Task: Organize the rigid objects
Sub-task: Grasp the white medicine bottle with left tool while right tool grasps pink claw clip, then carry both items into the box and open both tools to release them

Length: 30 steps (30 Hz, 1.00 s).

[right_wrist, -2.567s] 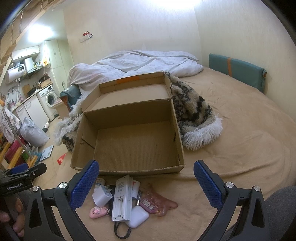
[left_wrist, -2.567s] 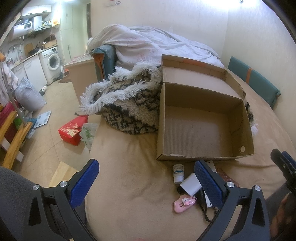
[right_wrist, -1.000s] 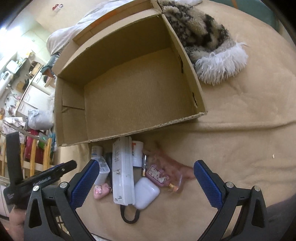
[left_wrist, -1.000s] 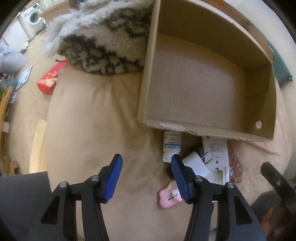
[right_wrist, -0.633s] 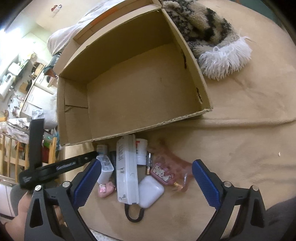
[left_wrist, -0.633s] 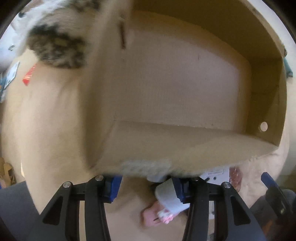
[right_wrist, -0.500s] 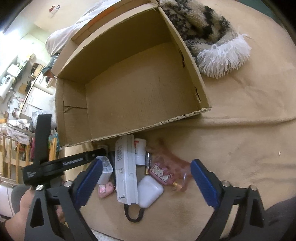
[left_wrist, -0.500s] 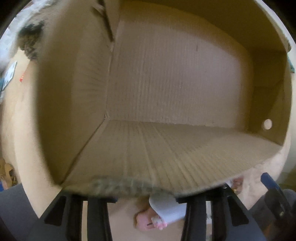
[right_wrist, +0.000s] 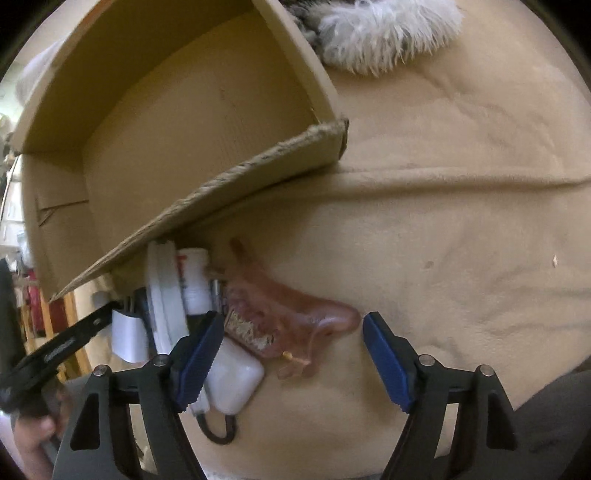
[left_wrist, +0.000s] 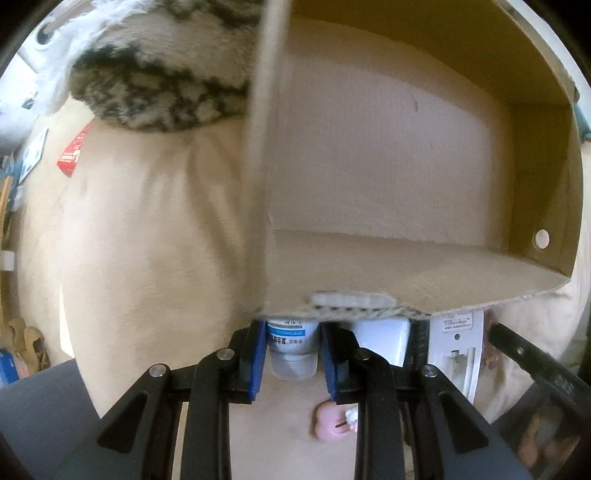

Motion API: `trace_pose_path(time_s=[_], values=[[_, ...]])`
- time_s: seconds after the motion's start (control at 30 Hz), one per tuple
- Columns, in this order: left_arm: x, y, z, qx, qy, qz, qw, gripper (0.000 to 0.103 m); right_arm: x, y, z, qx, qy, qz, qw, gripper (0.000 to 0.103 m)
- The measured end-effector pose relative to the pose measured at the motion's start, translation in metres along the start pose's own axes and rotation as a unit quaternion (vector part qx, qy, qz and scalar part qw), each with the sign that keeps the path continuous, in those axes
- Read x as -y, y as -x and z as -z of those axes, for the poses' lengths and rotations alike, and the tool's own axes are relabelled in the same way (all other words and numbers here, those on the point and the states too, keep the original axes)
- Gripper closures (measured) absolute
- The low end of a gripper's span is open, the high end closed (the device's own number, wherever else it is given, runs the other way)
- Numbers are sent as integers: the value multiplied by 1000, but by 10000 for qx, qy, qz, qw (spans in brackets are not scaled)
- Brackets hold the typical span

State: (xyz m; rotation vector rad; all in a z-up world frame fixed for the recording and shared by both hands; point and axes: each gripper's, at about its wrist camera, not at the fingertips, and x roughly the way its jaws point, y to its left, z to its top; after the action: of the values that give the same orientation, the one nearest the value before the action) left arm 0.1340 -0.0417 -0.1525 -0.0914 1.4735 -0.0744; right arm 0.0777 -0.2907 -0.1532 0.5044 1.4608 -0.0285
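Small items lie on the tan bedcover against the front wall of an open cardboard box (left_wrist: pixel 535 166). My left gripper (left_wrist: pixel 293 343) points down, its jaws closing on a small white bottle with a blue label (left_wrist: pixel 293 350); the blue pads meet its sides. Beside it lie a white charger cube (left_wrist: pixel 380 341), a white power strip (left_wrist: pixel 458 354) and a pink charm (left_wrist: pixel 332 424). My right gripper (right_wrist: pixel 293 321) hangs wide over a pink translucent pouch (right_wrist: pixel 295 314); its jaws are closing and do not touch the pouch. A white earbud case (right_wrist: pixel 236 380) sits by its left finger.
A furry black-and-white blanket (left_wrist: pixel 155 85) lies beside the box, its white fringe (right_wrist: pixel 384 33) at the other side. A white tube with red print (right_wrist: pixel 194 280) rests under the box's front edge (right_wrist: pixel 240 173). A red packet (left_wrist: pixel 74 151) lies on the floor off the bed.
Both grippers sank toward the pile. The left jaws narrowed and now flank the white bottle. The right jaws narrowed a little and came down over the pink pouch.
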Motion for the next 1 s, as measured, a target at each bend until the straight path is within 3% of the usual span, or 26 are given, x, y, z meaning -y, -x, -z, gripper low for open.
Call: trace_pose_path(time_s=[0.07, 0.17, 0.3, 0.37, 0.47, 0.57, 0.7, 0.87, 1.0], values=[[-4, 4, 2, 14, 29, 41, 10000, 79, -7, -5, -6, 23, 124, 181, 9998, 21], [-24, 16, 6, 1, 41, 92, 9999, 79, -26, -16, -14, 49, 603, 496, 9969, 31], [-32, 11, -1, 15, 32, 7, 10000, 79, -52, -35, -16, 44, 1438, 1221, 9820, 35], [-33, 8, -3, 29, 35, -61, 10000, 79, -58, -37, -17, 101, 1626, 1319, 9778, 36], [-28, 3, -1, 18, 47, -146, 9999, 79, -66, -34, -15, 288, 1948, 1368, 9708, 65], [-28, 6, 2, 29, 56, -238, 9997, 79, -71, -28, -12, 391, 2053, 1313, 9691, 73], [-34, 8, 6, 90, 103, -307, 9994, 79, -62, -8, -9, 564, 1789, 1076, 9763, 87], [-38, 11, 8, 132, 190, -293, 9993, 79, -54, 2, -9, 515, 1636, 830, 9817, 87], [-43, 18, 10, 281, 173, -294, 9990, 79, -25, 7, -27, 537, 1188, 326, 9909, 87]])
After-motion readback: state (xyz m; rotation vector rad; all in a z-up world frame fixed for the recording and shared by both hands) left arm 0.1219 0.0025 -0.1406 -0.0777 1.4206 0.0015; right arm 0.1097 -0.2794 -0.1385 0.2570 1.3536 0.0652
